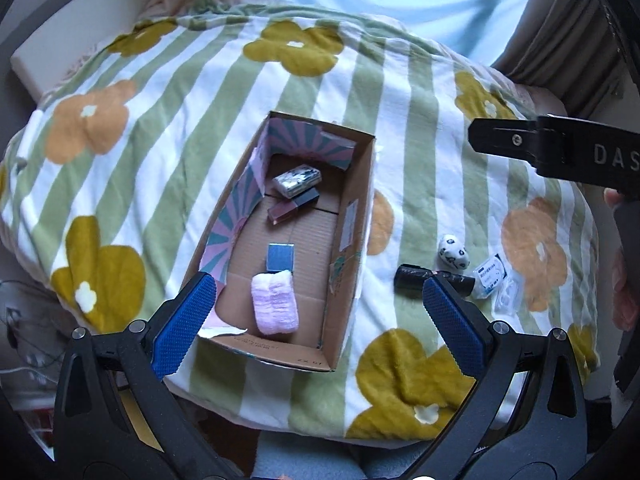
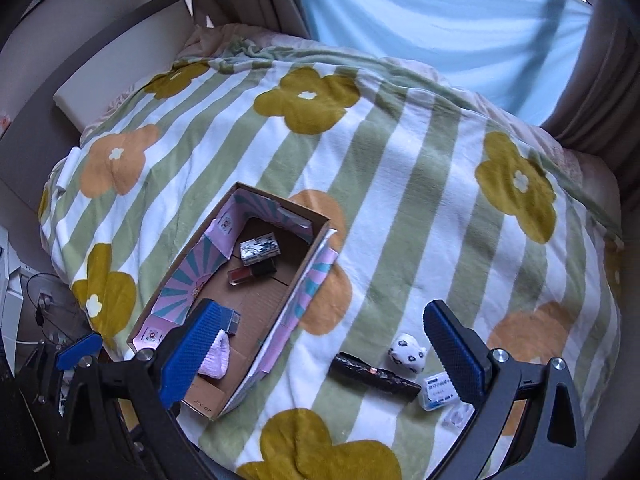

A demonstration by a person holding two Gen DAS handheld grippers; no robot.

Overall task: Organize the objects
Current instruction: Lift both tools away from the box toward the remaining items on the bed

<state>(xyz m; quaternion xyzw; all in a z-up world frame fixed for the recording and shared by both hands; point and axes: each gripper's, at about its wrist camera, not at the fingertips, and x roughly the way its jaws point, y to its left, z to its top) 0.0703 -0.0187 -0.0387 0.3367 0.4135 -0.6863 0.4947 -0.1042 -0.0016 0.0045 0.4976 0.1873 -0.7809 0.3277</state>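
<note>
An open cardboard box [image 1: 352, 216] [image 2: 298, 276] lies on the flowered blanket. In it are a pink cloth roll [image 1: 274, 300] [image 2: 216, 356], a small blue box [image 1: 280, 258] [image 2: 232, 320], a dark red bottle [image 1: 292, 205] [image 2: 252, 272] and a silver patterned box [image 1: 297, 179] [image 2: 259, 248]. Right of the box lie a black tube [image 1: 412, 278] [image 2: 376, 374], a white spotted figure [image 1: 452, 252] [image 2: 408, 352] and a small labelled packet [image 1: 490, 274] [image 2: 440, 394]. My left gripper [image 1: 318, 316] is open and empty above the box's near end. My right gripper [image 2: 324, 348] is open and empty above the tube.
The striped blanket with flowers [image 1: 240, 92] [image 2: 400, 160] covers a rounded bed. A white board [image 1: 80, 28] [image 2: 120, 60] stands at the far left. A light blue curtain [image 2: 440, 12] hangs behind. The right gripper's black body [image 1: 560, 152] shows in the left wrist view.
</note>
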